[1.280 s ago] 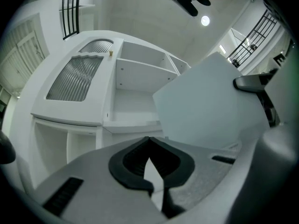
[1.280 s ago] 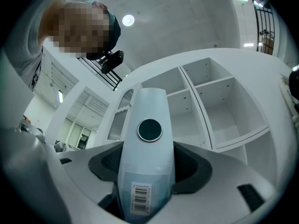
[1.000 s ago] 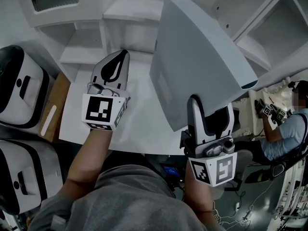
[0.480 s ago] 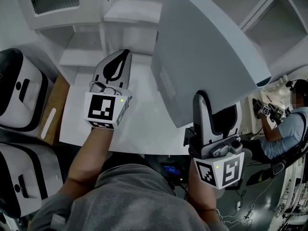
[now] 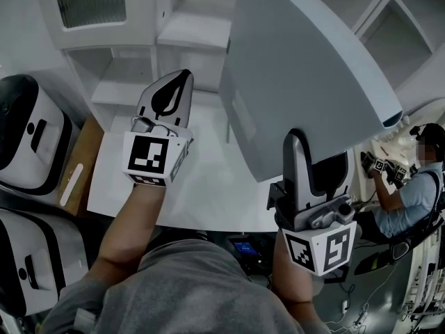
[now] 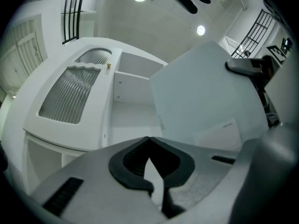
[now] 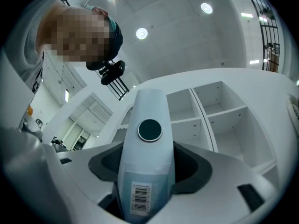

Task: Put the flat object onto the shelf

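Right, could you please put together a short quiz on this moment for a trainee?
1. True or false: the left gripper has its jaws shut with nothing between them.
2. What holds the flat object? A) the left gripper alone; B) the right gripper alone; C) both grippers.
3. Fill in: in the right gripper view, the end of the flat object nearest the camera carries a printed ______.

Key: 1 true; 2 B; 3 barcode.
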Tool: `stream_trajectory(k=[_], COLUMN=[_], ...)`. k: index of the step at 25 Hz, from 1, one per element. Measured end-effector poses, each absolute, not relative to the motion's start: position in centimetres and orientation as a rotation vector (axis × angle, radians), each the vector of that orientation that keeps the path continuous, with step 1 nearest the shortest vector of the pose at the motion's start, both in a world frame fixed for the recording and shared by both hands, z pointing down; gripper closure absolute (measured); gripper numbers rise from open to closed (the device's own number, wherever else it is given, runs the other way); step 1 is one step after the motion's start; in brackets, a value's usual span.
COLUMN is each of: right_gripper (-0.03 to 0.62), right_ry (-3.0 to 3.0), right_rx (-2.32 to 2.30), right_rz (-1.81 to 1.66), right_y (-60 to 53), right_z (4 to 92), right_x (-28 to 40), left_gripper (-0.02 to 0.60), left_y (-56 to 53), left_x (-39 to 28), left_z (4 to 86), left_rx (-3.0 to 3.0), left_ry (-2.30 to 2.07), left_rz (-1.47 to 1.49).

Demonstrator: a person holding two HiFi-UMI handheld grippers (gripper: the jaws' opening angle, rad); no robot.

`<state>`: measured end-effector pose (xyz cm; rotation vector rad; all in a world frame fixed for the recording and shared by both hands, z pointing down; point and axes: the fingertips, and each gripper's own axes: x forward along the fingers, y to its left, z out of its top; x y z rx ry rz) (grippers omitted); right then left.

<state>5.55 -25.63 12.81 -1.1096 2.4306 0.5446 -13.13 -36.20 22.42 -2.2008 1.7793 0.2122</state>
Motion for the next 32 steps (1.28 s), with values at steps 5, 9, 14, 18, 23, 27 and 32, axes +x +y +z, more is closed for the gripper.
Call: stream_trajectory(k=[5,9,14,18,23,27,32], right_gripper=[0.295,0.295,0.295,0.295,0.295,0.295,0.295], right_ry=[2.396,2.382,2.348,2.335,2.347,2.351,2.369], right_rx=[-1.101,-1.089,-1.077,-1.077,-1.077,-1.067,-1.074], right_rz=[0.59,0.632,0.775,0.887,0.979,1.063,1.149], right_y=[-24.7,-23.7,-21.8,-21.1,-21.7,-22.2,-23.3], right_z=[11.3,9.8,7.4,5.7,4.4,3.8,3.6], right_x=[5.9,6.1,6.2,5.9,5.3,4.5,3.4], left_gripper=[0.575,0.575,0.575,0.575,0.575,0.575,0.575], left_y=[-35.6,-34.9,-34.7,-34.7,-35.0,-35.1,-34.8], left_x=[-13.1,-13.0,-12.4,-12.1,-11.5,-11.5,-12.6], left_z=[20.6,19.3,18.1,17.8,16.6,16.4,16.4], left_rx=[-2.173,-2.152,-2.14,-2.142,-2.137,-2.134,-2.107], left_ry=[1.761,1.754,1.725,1.713,1.695,1.689,1.709], left_rz=[0.228,0.264,0.288,0.291,0.31,0.313,0.292])
